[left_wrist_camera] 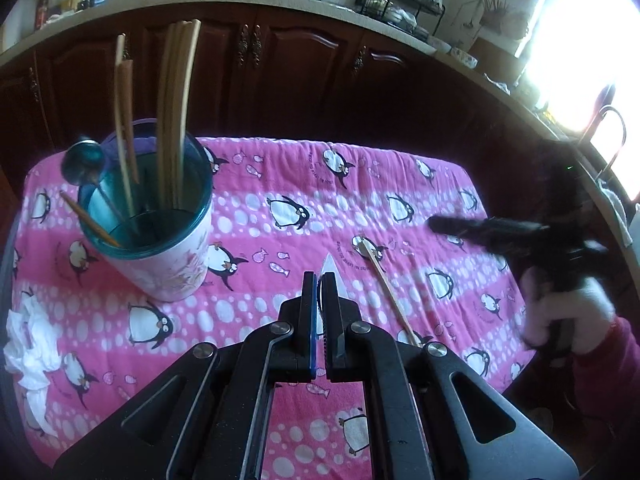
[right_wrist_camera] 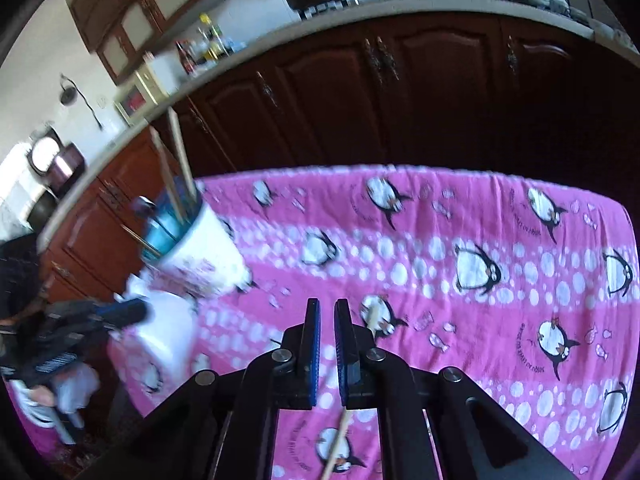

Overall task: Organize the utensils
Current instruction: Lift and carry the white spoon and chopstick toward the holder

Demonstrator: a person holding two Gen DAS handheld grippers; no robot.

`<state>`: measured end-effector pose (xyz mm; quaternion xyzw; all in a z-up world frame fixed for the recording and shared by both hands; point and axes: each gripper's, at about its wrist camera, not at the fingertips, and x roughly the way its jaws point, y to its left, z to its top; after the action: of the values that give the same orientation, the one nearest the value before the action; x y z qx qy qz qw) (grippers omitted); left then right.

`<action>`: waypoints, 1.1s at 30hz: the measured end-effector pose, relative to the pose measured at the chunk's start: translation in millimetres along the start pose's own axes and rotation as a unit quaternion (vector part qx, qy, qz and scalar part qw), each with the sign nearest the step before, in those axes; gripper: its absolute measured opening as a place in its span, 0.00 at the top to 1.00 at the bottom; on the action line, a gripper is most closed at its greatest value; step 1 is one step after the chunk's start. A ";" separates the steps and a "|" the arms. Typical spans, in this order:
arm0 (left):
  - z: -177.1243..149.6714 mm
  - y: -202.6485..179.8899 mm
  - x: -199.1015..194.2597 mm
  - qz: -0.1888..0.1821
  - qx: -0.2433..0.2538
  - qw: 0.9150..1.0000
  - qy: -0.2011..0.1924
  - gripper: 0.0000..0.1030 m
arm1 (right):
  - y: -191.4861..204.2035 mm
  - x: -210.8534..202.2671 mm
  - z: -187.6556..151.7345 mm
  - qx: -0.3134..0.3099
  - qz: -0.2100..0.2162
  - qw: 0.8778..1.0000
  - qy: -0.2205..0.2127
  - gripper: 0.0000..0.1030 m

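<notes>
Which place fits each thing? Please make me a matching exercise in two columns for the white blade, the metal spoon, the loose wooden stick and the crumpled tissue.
Things:
1. white blade
2. metal spoon
3. wooden stick
4. crumpled tissue

Places:
A. stands in the cup
B. lies flat on the pink cloth, near its middle
C. clamped in the left gripper
D. lies at the cloth's left edge

Pairs: 1-C, 2-A, 3-B, 4-D

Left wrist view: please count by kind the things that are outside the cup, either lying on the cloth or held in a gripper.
white-bladed knife, held in the left gripper: 1
wooden utensil, lying on the pink cloth: 1
crumpled white tissue, on the cloth: 1
Total: 3
</notes>
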<state>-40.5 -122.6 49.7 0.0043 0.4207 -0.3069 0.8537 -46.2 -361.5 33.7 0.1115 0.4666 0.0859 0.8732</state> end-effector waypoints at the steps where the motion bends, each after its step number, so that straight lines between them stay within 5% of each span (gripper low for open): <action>1: -1.1 0.2 -1.8 0.000 -0.002 1.000 -0.001 0.99 | -0.1 13.7 -2.3 -0.005 -0.020 1.000 0.018 0.88; 3: -3.4 1.3 -6.5 0.002 -0.005 1.000 -0.002 0.99 | -4.2 35.9 -6.3 -0.006 -0.033 0.999 0.042 0.71; 8: -6.0 3.9 -12.6 0.014 -0.007 1.000 -0.002 0.99 | -21.2 96.7 -8.8 0.020 -0.059 0.993 0.095 0.69; 12: -6.1 8.1 -19.1 0.028 -0.009 1.000 -0.008 0.99 | -27.5 118.3 -11.4 0.023 -0.068 0.992 0.108 0.93; 23: -1.2 10.6 -29.4 0.044 -0.014 0.999 -0.027 0.99 | -3.1 -2.8 2.4 0.001 -0.003 1.000 -0.007 0.94; 33: 5.0 11.7 -51.2 0.060 -0.010 0.997 -0.053 0.99 | 41.9 -59.8 27.2 -0.031 0.029 0.996 -0.081 0.95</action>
<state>-54.2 -87.8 86.9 0.0045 0.3774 -0.2510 0.8914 -58.3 -339.5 107.5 0.1048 0.3885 0.1164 0.9080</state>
